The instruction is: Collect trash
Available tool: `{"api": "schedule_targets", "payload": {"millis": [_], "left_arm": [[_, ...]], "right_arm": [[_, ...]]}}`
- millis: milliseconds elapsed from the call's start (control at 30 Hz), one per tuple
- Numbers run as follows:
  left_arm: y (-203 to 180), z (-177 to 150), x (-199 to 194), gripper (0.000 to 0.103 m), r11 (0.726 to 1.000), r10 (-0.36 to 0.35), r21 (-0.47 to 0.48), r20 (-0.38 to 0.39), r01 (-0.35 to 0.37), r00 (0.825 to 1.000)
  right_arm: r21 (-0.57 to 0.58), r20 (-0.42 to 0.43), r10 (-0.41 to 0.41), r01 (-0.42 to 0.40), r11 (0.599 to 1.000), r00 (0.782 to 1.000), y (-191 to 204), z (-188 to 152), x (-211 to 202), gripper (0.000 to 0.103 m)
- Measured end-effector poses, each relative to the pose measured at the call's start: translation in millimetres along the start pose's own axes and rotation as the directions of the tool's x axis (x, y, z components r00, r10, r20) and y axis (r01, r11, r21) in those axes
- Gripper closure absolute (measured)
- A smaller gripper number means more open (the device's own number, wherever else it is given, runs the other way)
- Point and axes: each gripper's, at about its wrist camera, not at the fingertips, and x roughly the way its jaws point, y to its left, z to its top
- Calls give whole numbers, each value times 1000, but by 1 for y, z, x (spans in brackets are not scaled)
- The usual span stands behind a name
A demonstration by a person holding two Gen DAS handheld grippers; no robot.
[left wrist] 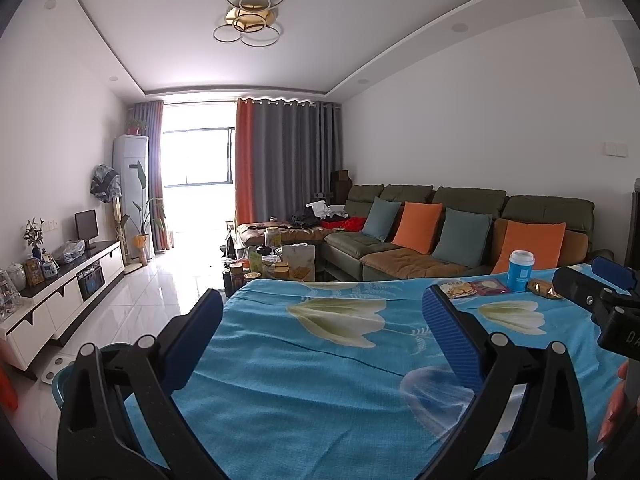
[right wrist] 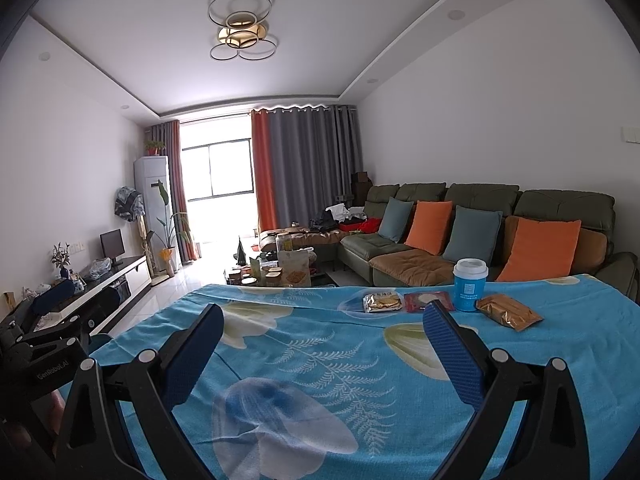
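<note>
A table under a blue flowered cloth [left wrist: 304, 376] fills the foreground. At its far right end lie a cracker packet [right wrist: 382, 303], a red wrapper [right wrist: 420, 301], a gold foil wrapper [right wrist: 508, 312] and an upright blue cup with a white lid [right wrist: 470, 285]. The same cup [left wrist: 520, 271] and cracker packet [left wrist: 456, 290] show in the left wrist view. My left gripper [left wrist: 322, 306] is open over the cloth, holding nothing. My right gripper [right wrist: 323, 318] is open too, short of the wrappers, its right fingertip near the red wrapper.
A teal round container [left wrist: 66, 380] sits on the floor by the table's left edge. Beyond the table are a cluttered coffee table [left wrist: 276, 264], a green sofa with cushions [left wrist: 408, 256] on the right and a white TV cabinet [left wrist: 68, 296] along the left wall.
</note>
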Motion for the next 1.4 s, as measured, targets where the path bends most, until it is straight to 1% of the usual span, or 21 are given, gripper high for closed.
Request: {"api": "schedule_targets", "payload": {"millis": [900,1400], "left_arm": [[1,0,0,5,1000,1,0,-2,-1,1000],[8,-4,-4,5,1000,6,-5,-16,-6,1000]], "right_arm": [[2,-3,3,-3,1000,1000,1,-1,2,7],[5,-7,4,-4,1000,1000,2,-3,5,7]]}}
